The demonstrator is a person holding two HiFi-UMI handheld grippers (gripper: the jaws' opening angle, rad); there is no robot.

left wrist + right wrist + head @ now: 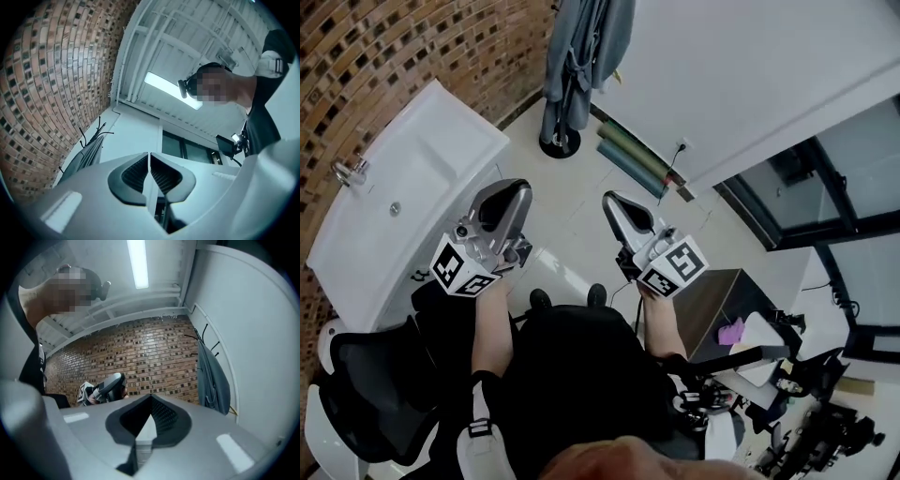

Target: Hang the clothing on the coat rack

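Beside the brown brick wall (441,47), the long grey-blue fabric robe (581,47) hangs on the black metal coat rack (560,143) in the corner. Well apart from it, the left gripper (508,192) and right gripper (617,204) have their fingers pressed together, empty.

Grey clothing (581,47) hangs on the coat rack (560,142), well apart from the left gripper (506,190) and right gripper (615,202).
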